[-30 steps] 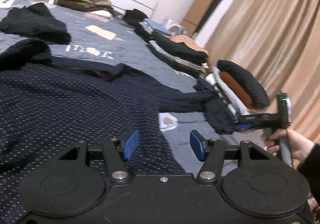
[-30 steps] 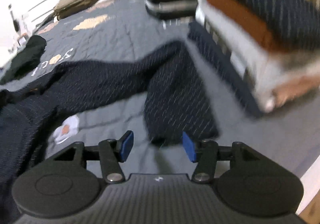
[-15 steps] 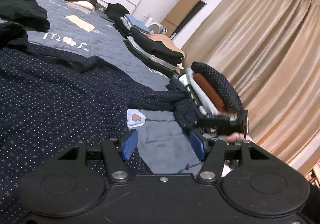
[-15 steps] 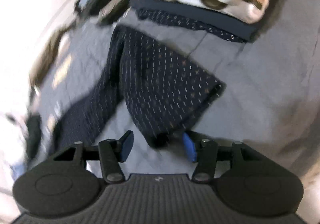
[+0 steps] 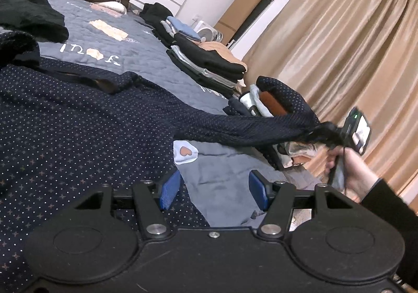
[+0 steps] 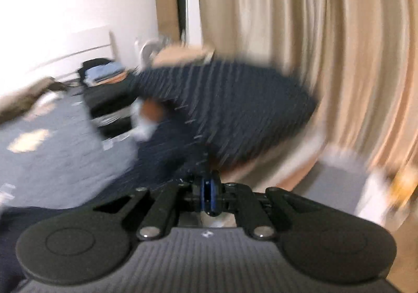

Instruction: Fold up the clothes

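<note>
My right gripper [image 6: 208, 195] is clamped on the navy sleeve [image 5: 248, 128], lifted off the bed [image 5: 146, 63]; its own view is blurred. My left gripper [image 5: 213, 188] hovers with fingers apart over the shirt's [image 5: 65, 131] near edge.

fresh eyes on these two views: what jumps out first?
The navy dotted shirt spread over the grey bed, its sleeve pulled taut to the right by the right gripper, which is shut on the cuff. The left gripper hangs open over the shirt's edge near the camera. Behind the sleeve, folded clothes stacks line the bed's far side before tan curtains.
</note>
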A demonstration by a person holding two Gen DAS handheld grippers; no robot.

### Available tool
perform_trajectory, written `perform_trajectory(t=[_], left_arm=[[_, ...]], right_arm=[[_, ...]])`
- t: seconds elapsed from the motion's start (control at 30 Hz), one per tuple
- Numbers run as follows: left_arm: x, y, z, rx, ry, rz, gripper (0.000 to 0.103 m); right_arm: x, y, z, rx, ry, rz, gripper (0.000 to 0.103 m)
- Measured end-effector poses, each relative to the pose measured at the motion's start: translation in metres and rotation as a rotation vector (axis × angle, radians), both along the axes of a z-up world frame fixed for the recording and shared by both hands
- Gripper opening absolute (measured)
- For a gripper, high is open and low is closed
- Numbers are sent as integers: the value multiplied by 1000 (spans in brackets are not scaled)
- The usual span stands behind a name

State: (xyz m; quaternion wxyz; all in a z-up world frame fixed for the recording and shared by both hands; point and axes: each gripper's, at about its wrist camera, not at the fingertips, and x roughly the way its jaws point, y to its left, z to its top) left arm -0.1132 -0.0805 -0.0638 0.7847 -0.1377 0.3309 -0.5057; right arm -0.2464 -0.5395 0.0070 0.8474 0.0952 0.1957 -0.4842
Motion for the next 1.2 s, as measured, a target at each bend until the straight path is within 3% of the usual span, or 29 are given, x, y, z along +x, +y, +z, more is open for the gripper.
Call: perform_trajectory(t=[0.03, 0.1, 0.2, 0.27, 0.33, 0.4, 0.53, 0.73, 1.0, 1.2], left_arm=[[0, 0, 0, 1, -1, 0, 58], [0, 1, 0, 2, 1, 0, 58], [0, 2, 2, 3, -8, 8, 58], [1, 4, 2, 1, -5, 20, 58], [2, 7, 3, -2, 0, 29, 58], [4, 9, 3, -4, 4, 38, 58], [6, 12, 4, 6, -4, 69, 58], [10, 24, 5, 28, -28, 140, 58], [29, 53, 16, 119, -152, 272, 58], [74, 71, 12, 139, -142, 339, 58]], right_arm=[[6, 0, 0, -67, 83, 3, 7], [19, -3, -13, -69, 247, 34, 8], [23, 7, -31, -16, 332, 91, 11], [20, 15, -36, 0, 325, 82, 17], [13, 21, -35, 15, 293, 54, 42], [3, 23, -28, 22, 211, 40, 52], [-8, 37, -10, 72, 61, 120, 54], [44, 97, 3, 108, -20, 409, 61], [146, 182, -17, 138, 8, 686, 63], [217, 210, -35, 145, 103, 822, 64]])
